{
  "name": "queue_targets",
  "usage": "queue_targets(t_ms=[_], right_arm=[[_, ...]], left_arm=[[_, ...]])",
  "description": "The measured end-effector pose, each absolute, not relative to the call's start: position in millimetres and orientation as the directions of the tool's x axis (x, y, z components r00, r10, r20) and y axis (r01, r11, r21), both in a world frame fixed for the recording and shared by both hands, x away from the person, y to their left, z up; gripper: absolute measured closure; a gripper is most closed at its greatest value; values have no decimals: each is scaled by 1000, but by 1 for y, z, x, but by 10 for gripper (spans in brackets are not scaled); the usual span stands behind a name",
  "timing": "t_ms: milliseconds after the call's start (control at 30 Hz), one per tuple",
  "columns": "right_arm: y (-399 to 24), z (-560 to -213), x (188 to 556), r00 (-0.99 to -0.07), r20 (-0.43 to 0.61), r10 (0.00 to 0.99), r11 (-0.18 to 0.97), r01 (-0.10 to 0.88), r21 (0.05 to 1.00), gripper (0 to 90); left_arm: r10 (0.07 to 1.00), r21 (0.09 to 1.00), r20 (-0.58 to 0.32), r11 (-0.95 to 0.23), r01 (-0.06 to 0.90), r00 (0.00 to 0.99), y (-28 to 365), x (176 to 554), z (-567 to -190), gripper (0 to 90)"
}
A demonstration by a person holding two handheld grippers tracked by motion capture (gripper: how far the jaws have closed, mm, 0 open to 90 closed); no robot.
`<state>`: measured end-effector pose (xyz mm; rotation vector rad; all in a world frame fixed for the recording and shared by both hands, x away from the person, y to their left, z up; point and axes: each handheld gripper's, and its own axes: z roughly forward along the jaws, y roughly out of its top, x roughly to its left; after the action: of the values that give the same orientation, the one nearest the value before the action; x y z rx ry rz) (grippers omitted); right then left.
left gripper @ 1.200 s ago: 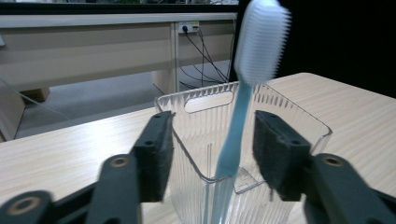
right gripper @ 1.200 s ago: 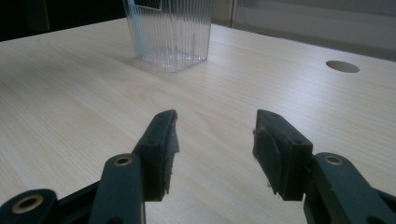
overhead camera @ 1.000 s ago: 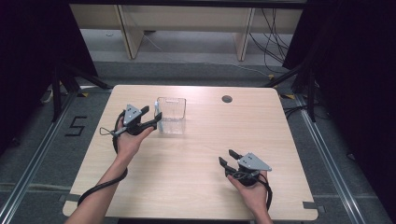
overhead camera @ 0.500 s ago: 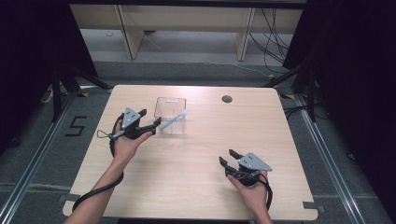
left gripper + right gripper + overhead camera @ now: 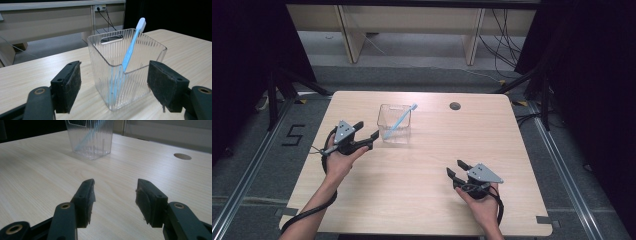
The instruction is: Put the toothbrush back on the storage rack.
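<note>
Underneath everything lies a pale wood-grain table [image 5: 412, 175] with rounded corners and a round cable hole [image 5: 455, 106] toward its 1 o'clock corner. Grey floor surrounds it, with metal rails along both sides, a "5" marked on the floor at 9 o'clock, and a light wooden bench with trailing cables beyond the far edge; black curtains close in at left and right.

A clear ribbed plastic container [image 5: 394, 123] stands upright on the table at about 11 o'clock from its centre. Inside it a light blue toothbrush [image 5: 400, 121] leans, its long axis tilted: the lower end rests at the container's bottom and the white-tipped upper end pokes over the rim, pointing toward 1 o'clock in the high view.

The left gripper [image 5: 366, 135] hangs just beside the container at its 9 o'clock side, jaws spread wide and empty. The right gripper [image 5: 456, 170] sits well apart at 5 o'clock, low over the table, its jaws also parted and holding nothing.
</note>
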<state>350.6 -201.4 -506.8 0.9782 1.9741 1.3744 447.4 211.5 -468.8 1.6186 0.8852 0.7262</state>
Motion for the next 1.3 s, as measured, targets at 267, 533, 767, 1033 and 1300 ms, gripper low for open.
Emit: queue_targets(t_ms=[267,533,767,1033,1300], right_arm=[[-201,-507,350,-583,-10,812,202,266,943,492],[-201,-506,349,-594,12,804,198,287,937,491],[-201,-507,349,-585,13,811,193,288,938,491],[-201,-507,349,-590,6,808,201,285,937,491],[-200,-508,349,-591,16,806,197,294,936,491]], left_arm=[[851,974,-18,-105,203,525,220,427,-469,267],[848,970,-26,-106,217,530,231,399,-479,267],[852,968,-27,-109,226,524,242,374,-498,269],[853,973,-13,-108,201,522,249,356,-507,270],[859,981,-24,-78,176,511,257,342,-518,275]])
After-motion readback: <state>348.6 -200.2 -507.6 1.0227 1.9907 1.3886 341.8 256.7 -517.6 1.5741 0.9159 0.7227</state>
